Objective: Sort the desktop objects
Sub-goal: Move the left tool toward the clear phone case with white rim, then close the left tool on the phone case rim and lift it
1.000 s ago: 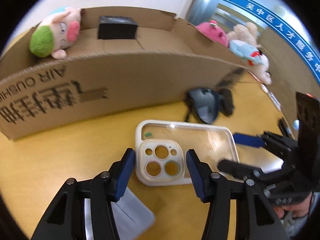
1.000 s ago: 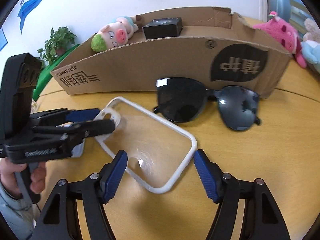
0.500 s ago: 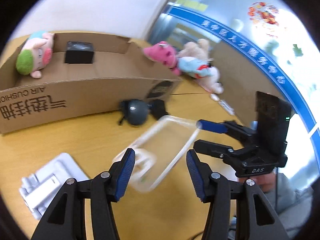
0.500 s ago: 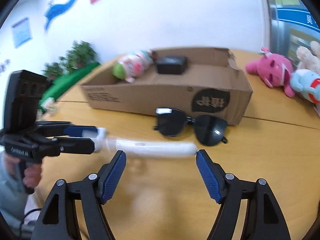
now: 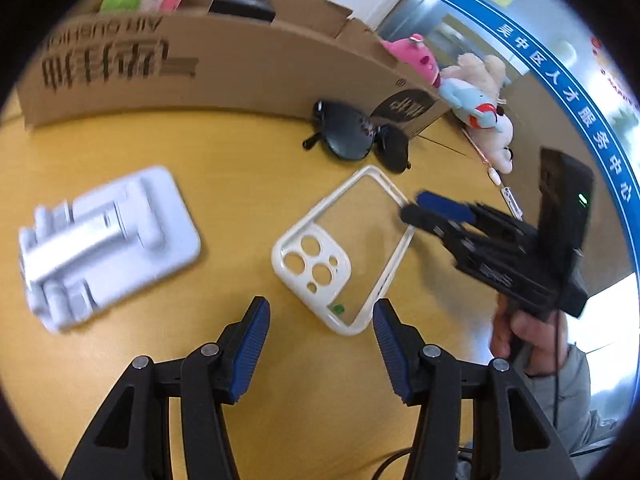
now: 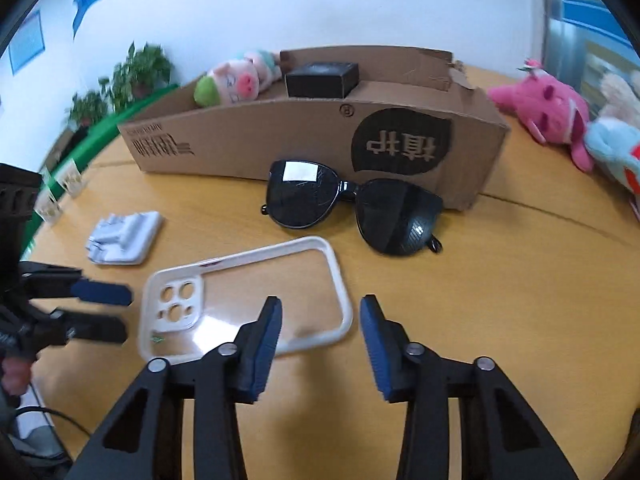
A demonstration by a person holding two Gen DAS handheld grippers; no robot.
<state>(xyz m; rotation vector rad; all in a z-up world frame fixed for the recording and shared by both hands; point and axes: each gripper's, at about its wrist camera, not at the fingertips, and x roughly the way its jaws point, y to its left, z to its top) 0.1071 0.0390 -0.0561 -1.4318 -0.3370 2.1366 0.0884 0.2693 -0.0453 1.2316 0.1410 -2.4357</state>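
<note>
While the white-rimmed clear plastic phone case [image 6: 244, 300] lies flat on the yellow wooden tabletop [image 6: 480, 280] at the centre of the right wrist view, its lower edge is hidden behind the right claw [image 6: 320, 344], whose jaws are closing with the case's rim corner between them (no pad seems to press it). In the left wrist view the left claw [image 5: 320, 344] stands half-wide and empty, just below the case. At left centre, a ribbed white plastic stand [image 5: 104, 240] is blurred. Glossy black sunglasses [image 6: 352, 208] rest against the brown cardboard box [image 6: 280, 140], which holds a plush pig [image 6: 236, 82] and a matte black small box [image 6: 322, 78], both partly cut off by its wall.
</note>
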